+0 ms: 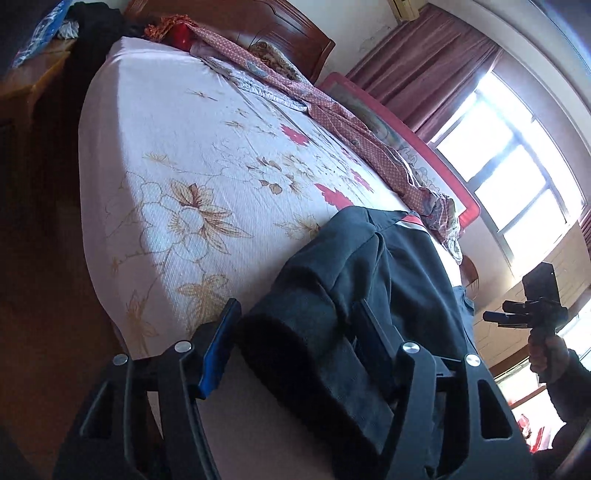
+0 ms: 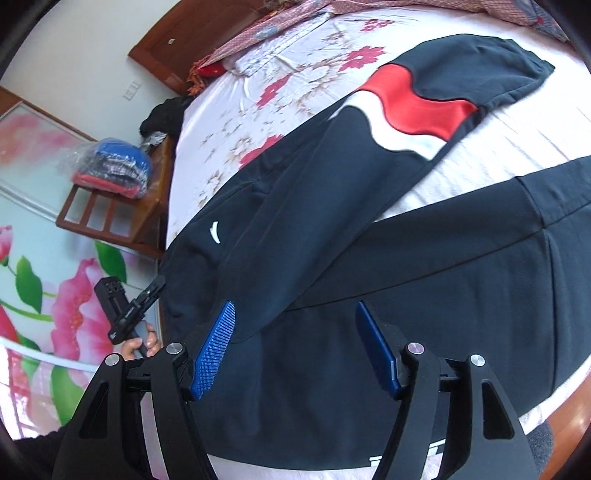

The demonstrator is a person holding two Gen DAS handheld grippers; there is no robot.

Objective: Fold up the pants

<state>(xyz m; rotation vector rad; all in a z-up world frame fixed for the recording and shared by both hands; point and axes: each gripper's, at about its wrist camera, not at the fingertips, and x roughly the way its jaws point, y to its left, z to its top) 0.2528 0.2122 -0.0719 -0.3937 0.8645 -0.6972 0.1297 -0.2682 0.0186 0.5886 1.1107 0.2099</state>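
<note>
Dark navy pants (image 2: 332, 206) with a red and white patch lie spread on the floral bed sheet (image 2: 517, 122). One leg runs to the far right, the other (image 2: 461, 266) lies across the near edge. My right gripper (image 2: 295, 314) is open just above the crotch area, holding nothing. In the left wrist view the waistband (image 1: 332, 314) lies between the open fingers of my left gripper (image 1: 295, 306). The left gripper also shows in the right wrist view (image 2: 157, 286) at the waist edge. The right gripper shows in the left wrist view (image 1: 495, 317), off the bed.
A floral sheet (image 1: 184, 166) covers the bed, with a pink patterned blanket (image 1: 351, 122) along the far side. A wooden headboard (image 1: 258, 26), a bedside stand (image 2: 110, 214) with bagged clothes (image 2: 110, 166) and a window (image 1: 498, 177) surround it.
</note>
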